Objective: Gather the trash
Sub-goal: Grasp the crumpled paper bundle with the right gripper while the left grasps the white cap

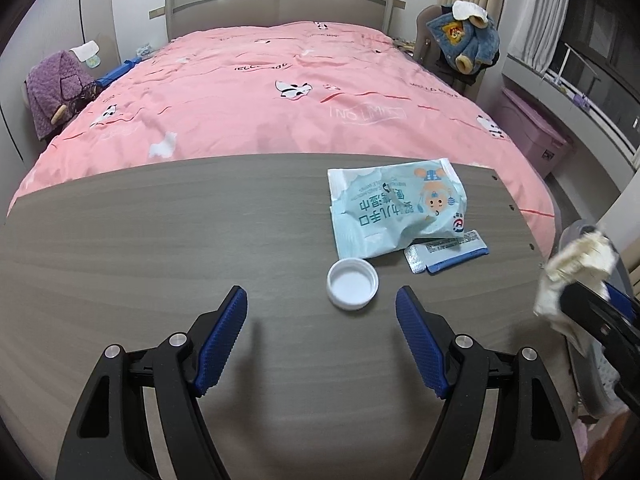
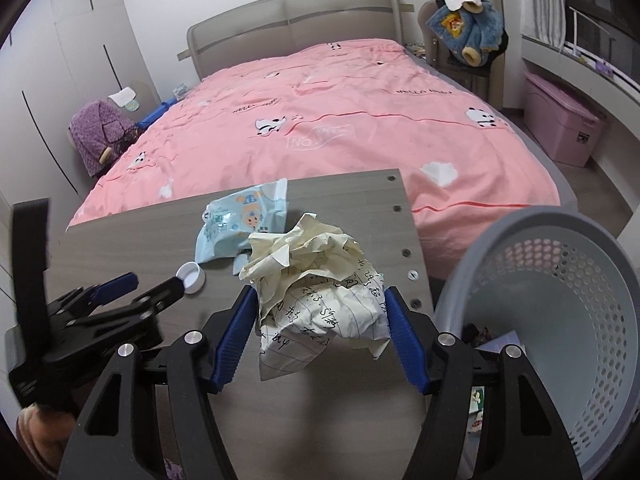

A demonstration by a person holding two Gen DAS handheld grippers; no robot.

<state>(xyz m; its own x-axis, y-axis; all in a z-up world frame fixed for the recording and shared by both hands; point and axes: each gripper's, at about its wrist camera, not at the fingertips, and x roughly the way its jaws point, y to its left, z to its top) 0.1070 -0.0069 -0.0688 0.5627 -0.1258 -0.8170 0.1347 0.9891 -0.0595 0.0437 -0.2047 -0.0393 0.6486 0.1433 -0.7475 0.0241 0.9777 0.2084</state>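
The crumpled paper (image 2: 320, 292), cream and lined with handwriting, sits clamped between the blue pads of the right tongs (image 2: 322, 334), lifted clear of the counter (image 2: 120, 248) near its right edge. Just beyond that edge stands the grey perforated basket (image 2: 560, 320), its mouth tipped toward the tongs, with a few scraps already at the bottom.

To do this step well, I judge the wad should be carried fully over the basket rim before the grip is let go: loose flaps hang below the pads and could catch on the rim or spill onto the floor between counter and basket. A release low inside the mouth looks safer than a drop from above.

The left tongs (image 1: 322, 314) stand wide apart and hold nothing, poised above the counter with the white bottle cap (image 1: 353, 285) lying just ahead, nearer their right finger. Past the cap, toward the far right corner, the pale blue wipes packet (image 1: 396, 212) lies crumpled, and a small blue sachet (image 1: 448, 254) touches its near edge.

Nothing lies between paper and basket. The pink-quilted bed (image 1: 280, 112) runs along the counter's far edge, well clear of the work.
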